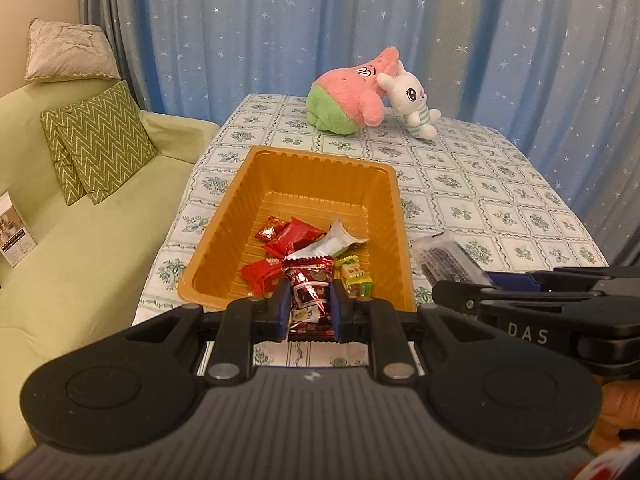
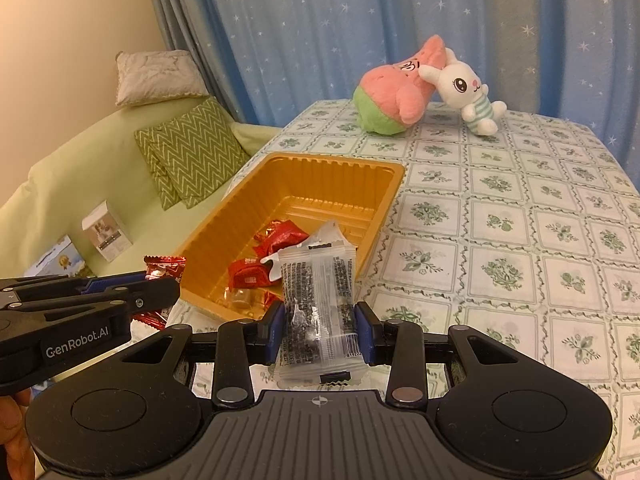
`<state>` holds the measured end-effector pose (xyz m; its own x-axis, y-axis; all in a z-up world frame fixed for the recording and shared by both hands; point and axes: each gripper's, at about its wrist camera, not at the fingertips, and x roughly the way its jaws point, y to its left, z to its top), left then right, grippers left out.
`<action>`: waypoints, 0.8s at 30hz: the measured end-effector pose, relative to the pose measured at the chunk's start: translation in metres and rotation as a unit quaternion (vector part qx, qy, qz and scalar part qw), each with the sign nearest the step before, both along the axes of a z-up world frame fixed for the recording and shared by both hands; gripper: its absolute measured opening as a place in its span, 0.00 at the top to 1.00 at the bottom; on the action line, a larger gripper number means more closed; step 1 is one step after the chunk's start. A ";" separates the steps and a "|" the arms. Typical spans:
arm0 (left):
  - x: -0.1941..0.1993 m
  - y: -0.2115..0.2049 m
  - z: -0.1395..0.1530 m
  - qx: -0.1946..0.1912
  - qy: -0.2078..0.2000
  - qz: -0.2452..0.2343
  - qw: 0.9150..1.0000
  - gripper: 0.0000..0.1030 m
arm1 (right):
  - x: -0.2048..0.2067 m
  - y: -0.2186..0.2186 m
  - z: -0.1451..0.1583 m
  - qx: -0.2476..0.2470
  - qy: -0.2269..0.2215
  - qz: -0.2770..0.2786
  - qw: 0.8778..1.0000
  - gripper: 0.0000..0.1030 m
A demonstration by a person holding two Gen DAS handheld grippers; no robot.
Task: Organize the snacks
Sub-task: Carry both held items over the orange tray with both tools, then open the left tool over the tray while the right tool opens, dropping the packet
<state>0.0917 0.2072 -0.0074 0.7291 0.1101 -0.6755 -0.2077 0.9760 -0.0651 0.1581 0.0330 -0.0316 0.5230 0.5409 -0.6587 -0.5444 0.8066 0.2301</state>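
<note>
Left gripper [image 1: 310, 304] clenched on red foil snack packet [image 1: 310, 288], lower centre, over orange tray [image 1: 316, 168]. Right gripper [image 2: 320, 328] grasping clear printed packet [image 2: 318, 292] beside tray.

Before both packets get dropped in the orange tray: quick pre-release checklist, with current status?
1. Left gripper shut on red snack packet: ok.
2. Right gripper shut on clear snack packet: ok.
3. Orange tray has bare floor at its far end: ok.
4. Red snack packet over the tray: its far end overlaps the near rim; whether it clears the rim, cannot tell.
5. Clear snack packet over the tray: appears at the near right corner, not ok yet.
6. Plush toys well behind the tray, out of the path: ok.
</note>
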 end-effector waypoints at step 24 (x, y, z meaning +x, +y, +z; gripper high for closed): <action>0.084 0.047 -0.020 -0.008 0.016 -0.024 1.000 0.82 | 0.074 0.041 -0.015 0.009 0.014 -0.002 1.000 0.63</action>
<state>0.1758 0.2545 -0.0272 0.7114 0.0654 -0.6997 -0.1635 0.9837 -0.0743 0.2321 0.0736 -0.0466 0.5070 0.5506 -0.6631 -0.5341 0.8046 0.2597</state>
